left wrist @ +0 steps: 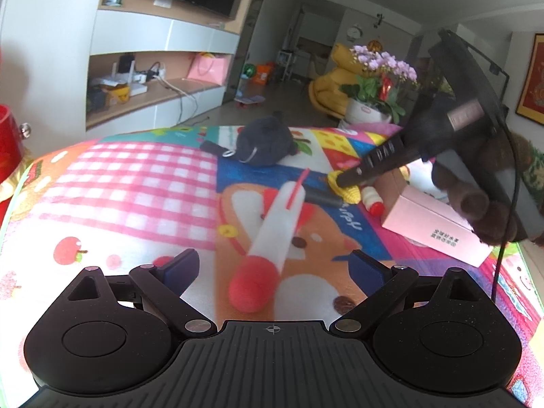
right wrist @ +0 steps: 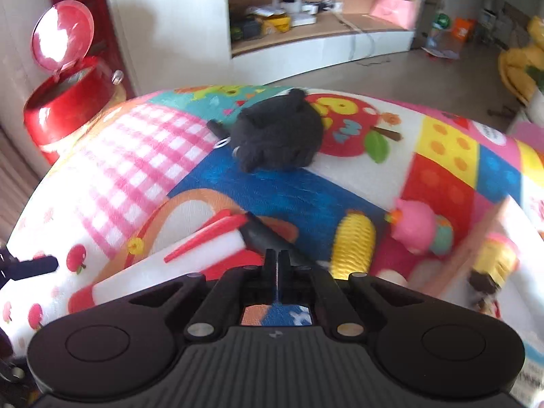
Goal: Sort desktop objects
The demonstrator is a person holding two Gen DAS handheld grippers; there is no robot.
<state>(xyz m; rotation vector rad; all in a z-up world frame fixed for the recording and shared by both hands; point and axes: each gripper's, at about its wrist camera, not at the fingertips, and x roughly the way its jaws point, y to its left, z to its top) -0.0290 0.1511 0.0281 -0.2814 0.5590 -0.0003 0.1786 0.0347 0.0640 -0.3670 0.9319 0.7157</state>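
Observation:
My left gripper is open, and a white tube with a red cap lies on the mat between and just beyond its fingers, untouched. The same tube shows at lower left in the right wrist view. A black pen lies slanted across the tube's far end. My right gripper is shut right over the pen's middle, with nothing visibly between its pads. In the left wrist view the right gripper points down beside a yellow ribbed toy, close to the black pen.
A colourful play mat covers the table. A dark plush toy lies at the back. A pink box, a small red-capped bottle and a pink figure crowd the right. A red lidded bin stands off the left edge.

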